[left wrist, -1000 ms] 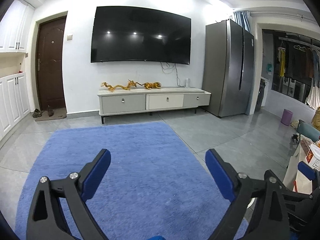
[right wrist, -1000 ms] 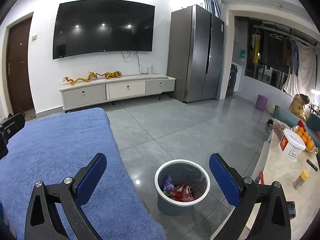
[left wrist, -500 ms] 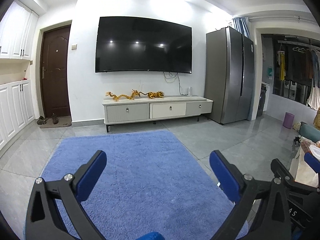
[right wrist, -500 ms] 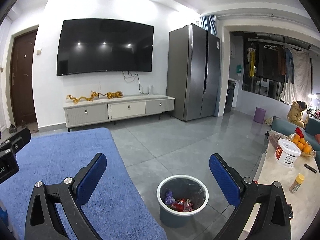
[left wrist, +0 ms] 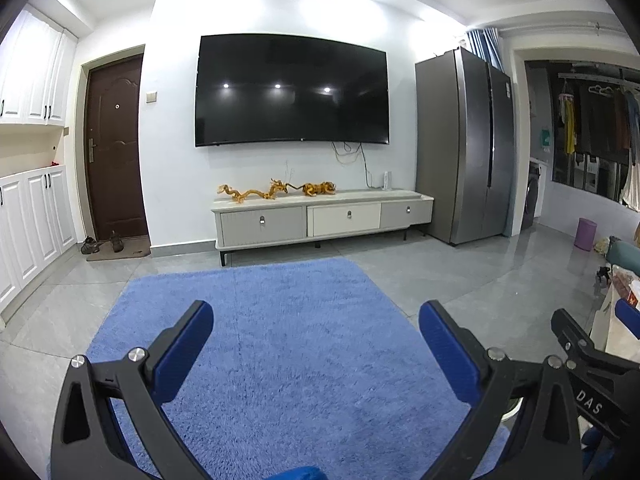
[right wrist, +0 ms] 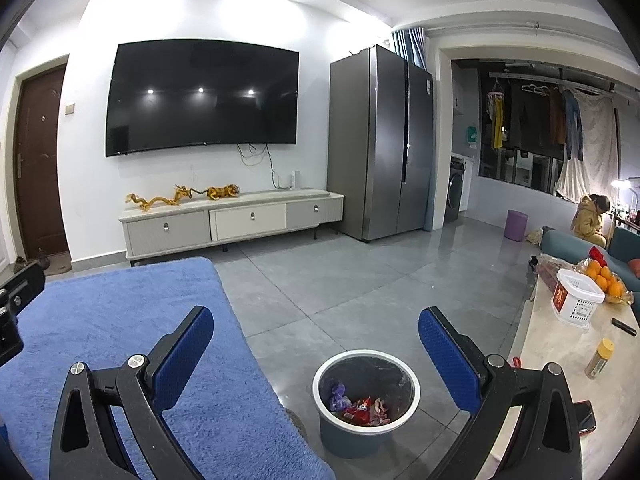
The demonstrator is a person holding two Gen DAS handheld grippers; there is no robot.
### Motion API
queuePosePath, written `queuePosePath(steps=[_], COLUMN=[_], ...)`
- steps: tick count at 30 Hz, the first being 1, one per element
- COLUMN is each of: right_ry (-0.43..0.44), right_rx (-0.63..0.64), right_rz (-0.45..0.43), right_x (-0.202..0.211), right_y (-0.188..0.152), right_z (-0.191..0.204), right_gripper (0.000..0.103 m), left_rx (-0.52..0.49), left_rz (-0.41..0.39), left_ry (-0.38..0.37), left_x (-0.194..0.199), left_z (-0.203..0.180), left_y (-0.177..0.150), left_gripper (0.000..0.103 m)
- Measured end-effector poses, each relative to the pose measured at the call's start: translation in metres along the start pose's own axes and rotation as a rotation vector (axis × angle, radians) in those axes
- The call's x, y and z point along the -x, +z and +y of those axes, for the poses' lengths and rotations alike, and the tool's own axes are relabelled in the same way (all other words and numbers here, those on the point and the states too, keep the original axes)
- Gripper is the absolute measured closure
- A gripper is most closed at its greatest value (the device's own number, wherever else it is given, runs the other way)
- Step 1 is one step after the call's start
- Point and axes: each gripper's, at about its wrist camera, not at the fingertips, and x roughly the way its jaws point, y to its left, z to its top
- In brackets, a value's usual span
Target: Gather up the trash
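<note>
Trash bin (right wrist: 366, 400) standing on grey tile floor (right wrist: 360, 280), near and right of centre, just right of blue rug (right wrist: 120, 340). Wrappers (right wrist: 362, 406) lying in its bottom. Right gripper (right wrist: 316, 340) above it, fingers spread wide, nothing held. Left gripper (left wrist: 316, 344) over rug (left wrist: 280, 340), fingers likewise spread and empty. To the right, table edge (right wrist: 560, 360) with basket (right wrist: 576, 298) and small bottle (right wrist: 599, 358). Far wall: television (right wrist: 202, 96), low cabinet (right wrist: 232, 220), refrigerator (right wrist: 380, 140) at right.
</note>
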Motion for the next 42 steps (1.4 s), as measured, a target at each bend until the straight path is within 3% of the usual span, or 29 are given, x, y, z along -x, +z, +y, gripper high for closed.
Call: queuePosePath(steps=[16, 42], right_ry=[0.008, -0.003], right_rx=[0.061, 0.074], right_rz=[0.108, 0.23], right_x=[-0.06, -0.113], right_y=[-0.015, -0.037], right_z=[0.016, 0.017], right_gripper=[0.0, 0.0], left_rx=[-0.035, -0.081], left_rz=[0.173, 0.302], left_ry=[0.025, 0.005], left_x=[-0.075, -0.125], left_z=[-0.001, -0.002], left_y=[-0.032, -0.047], left_gripper=[0.0, 0.0])
